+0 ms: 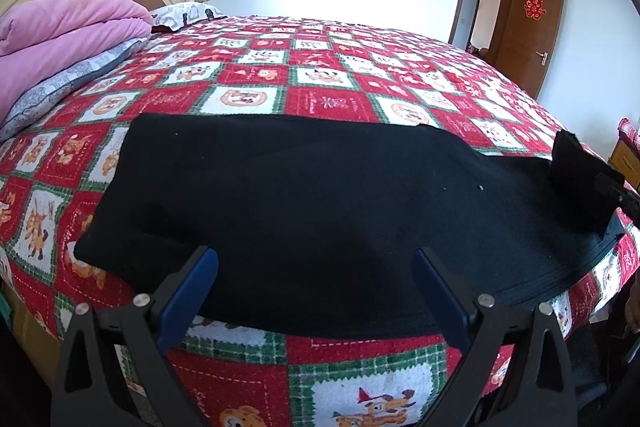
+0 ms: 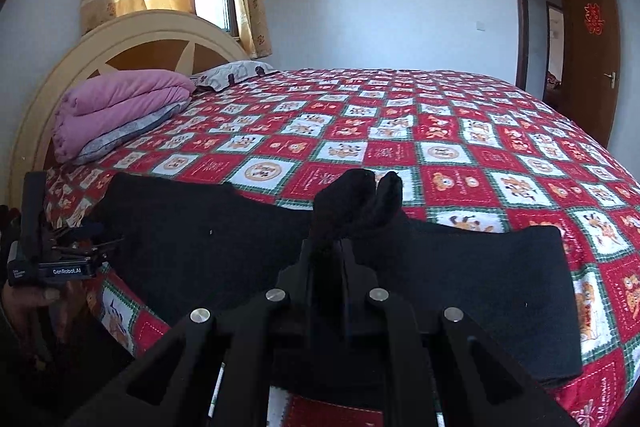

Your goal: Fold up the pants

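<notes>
Black pants (image 1: 304, 211) spread flat across the near edge of the bed (image 1: 320, 75), on a red, white and green checked quilt with cartoon patches. Left gripper (image 1: 316, 259) poised over the near hem, jaws wide apart, blue pads (image 1: 192, 291) clear of the cloth, nothing between them. Right gripper (image 2: 340, 251) with jaws clamped on a bunched end of the pants, the gathered fabric (image 2: 360, 203) lifted above the rest of the garment and standing up past the tips. Seen from the right wrist, the left gripper at the far left, held in a hand (image 2: 36, 307). Folded pink blanket (image 1: 60, 31) stacked on a grey pillow near the headboard, well apart from the pants. Brown door (image 1: 528, 27) open at the far right.
</notes>
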A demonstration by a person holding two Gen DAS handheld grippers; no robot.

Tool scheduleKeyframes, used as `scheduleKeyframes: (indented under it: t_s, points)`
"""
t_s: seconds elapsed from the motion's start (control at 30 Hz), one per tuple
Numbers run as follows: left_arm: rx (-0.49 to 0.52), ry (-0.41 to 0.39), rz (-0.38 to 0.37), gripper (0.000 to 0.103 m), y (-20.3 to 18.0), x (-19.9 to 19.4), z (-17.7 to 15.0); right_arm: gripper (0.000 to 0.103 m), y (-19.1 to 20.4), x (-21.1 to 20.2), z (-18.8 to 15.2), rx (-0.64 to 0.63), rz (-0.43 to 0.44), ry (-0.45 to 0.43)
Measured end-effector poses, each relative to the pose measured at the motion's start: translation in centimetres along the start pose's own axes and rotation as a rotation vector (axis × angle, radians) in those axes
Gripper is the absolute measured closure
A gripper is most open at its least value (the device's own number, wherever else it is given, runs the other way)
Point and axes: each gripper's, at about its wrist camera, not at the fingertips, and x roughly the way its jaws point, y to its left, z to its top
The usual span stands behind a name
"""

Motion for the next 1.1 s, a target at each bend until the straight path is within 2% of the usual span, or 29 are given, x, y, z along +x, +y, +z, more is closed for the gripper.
scheduleKeyframes:
  t_s: [0.27,0.53,0.63,0.73,0.77,0.83,0.9,1.0,1.1]
  points:
    - [0.000,0.002,0.001,0.003,0.1,0.0,-0.1,0.093,2.4,2.6,-1.7,-0.081,-0.005,0.080]
    - [0.000,0.004,-0.001,0.003,0.1,0.2,-0.2,0.092,4.5,3.8,-2.9,-0.206,-0.029,0.107]
    - [-0.001,0.005,-0.002,0.003,0.2,0.2,-0.2,0.092,5.1,4.9,-3.8,-0.243,-0.038,0.151]
    - [-0.001,0.004,-0.002,0.003,0.1,0.3,-0.3,0.090,6.1,5.1,-4.4,-0.330,-0.080,0.141]
    - [-0.001,0.001,-0.002,0.003,0.1,0.2,-0.3,0.086,6.2,5.1,-4.5,-0.342,-0.082,0.143]
    - [-0.002,-0.008,0.002,0.003,0.1,0.1,-0.2,0.076,6.3,4.7,-4.4,-0.352,-0.063,0.149]
    - [-0.007,-0.020,0.008,0.003,0.3,-0.2,-0.1,0.064,5.9,3.7,-4.1,-0.325,0.001,0.134]
    - [-0.020,-0.028,0.012,0.003,0.6,-0.3,0.0,0.063,4.9,1.6,-3.3,-0.260,0.103,0.077]
    - [-0.026,-0.028,0.019,0.003,1.1,-0.2,0.1,0.063,2.7,0.5,-1.7,-0.128,0.147,0.028]
